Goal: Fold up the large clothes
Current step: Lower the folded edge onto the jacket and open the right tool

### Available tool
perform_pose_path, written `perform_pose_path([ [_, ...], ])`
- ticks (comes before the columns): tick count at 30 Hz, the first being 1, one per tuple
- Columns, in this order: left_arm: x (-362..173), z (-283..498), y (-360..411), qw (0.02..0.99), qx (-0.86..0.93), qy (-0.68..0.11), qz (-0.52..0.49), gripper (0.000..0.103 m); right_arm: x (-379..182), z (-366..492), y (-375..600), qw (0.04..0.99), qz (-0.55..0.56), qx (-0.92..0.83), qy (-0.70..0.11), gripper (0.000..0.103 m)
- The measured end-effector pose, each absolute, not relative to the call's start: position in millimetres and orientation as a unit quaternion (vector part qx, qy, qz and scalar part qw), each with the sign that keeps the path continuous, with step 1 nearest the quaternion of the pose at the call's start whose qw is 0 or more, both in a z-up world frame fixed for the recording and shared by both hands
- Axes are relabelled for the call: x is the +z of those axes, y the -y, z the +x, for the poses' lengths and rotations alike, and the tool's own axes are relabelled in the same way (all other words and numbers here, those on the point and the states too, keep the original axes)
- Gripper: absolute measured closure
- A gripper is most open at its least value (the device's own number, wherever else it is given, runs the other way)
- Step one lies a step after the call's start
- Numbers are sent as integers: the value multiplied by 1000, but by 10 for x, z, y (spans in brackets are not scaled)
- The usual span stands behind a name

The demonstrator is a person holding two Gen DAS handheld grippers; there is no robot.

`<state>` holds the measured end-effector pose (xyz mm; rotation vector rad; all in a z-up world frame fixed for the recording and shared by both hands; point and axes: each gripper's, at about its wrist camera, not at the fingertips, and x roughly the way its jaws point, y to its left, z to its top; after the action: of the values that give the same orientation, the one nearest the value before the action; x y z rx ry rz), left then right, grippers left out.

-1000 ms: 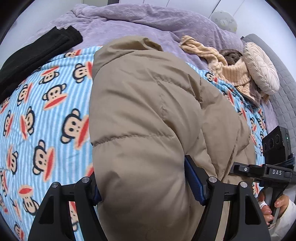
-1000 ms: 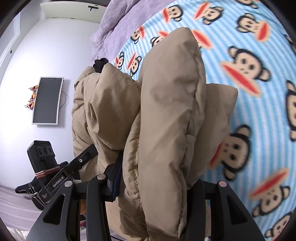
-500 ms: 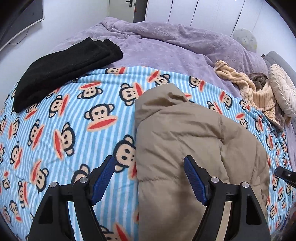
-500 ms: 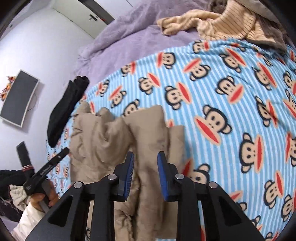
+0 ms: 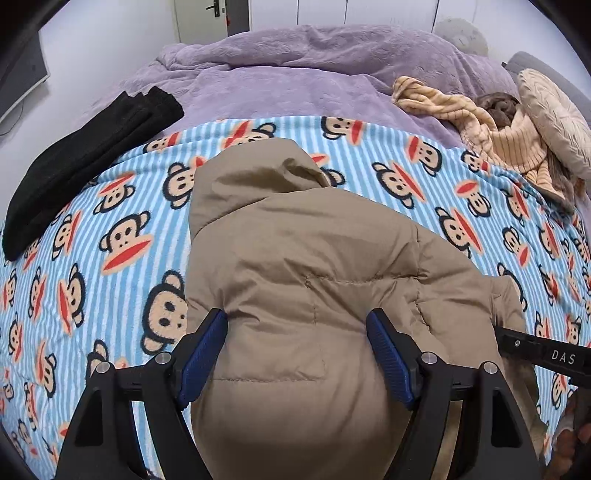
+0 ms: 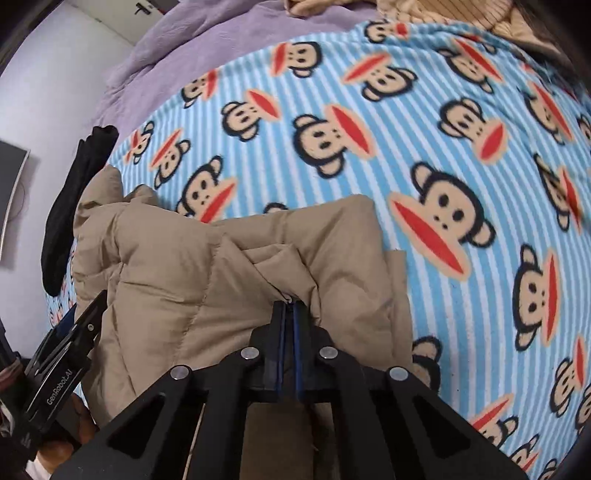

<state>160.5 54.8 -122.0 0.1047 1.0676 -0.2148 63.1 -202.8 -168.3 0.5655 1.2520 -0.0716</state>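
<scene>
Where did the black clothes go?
In the left wrist view, the folded black clothes lie at the far left of the bed, where the monkey blanket meets the purple blanket, left of the tan jacket.

Home bedroom: bed w/ monkey-print blanket under the tool, purple duvet ahead, round cushion far right, door beyond, wall screen left.

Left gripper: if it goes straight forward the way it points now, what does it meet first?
Probably the tan jacket. It already bulges between the open fingers of the left gripper, so its padding is first in line, though depth is hard to judge.
</scene>
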Motion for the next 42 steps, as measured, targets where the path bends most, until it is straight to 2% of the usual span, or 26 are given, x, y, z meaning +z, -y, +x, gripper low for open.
perform_pose_path([
  [6,-1179,1545,-556,852,-99,-509,67,21,-1667,523,2037,766,267,-33,-584,103],
  [9,-1064,1462,-663,849,-100,-515,63,21,-1460,421,1977,773,251,-20,-583,102],
  [11,-996,1369,-753,849,-101,-516,58,21,-1343,323,1949,776,246,-12,-581,98],
  [23,-901,746,-1056,820,-105,-560,53,21,-889,-539,1632,798,182,-30,-574,98],
  [28,-946,551,-1098,811,-120,-571,50,21,-982,-766,1483,785,161,-33,-598,98],
  [32,-929,470,-1110,805,-119,-579,44,21,-1125,-861,1535,761,188,-45,-620,98],
  [42,-769,276,-1194,807,-103,-581,34,21,-854,-958,1509,772,173,-27,-611,98],
])
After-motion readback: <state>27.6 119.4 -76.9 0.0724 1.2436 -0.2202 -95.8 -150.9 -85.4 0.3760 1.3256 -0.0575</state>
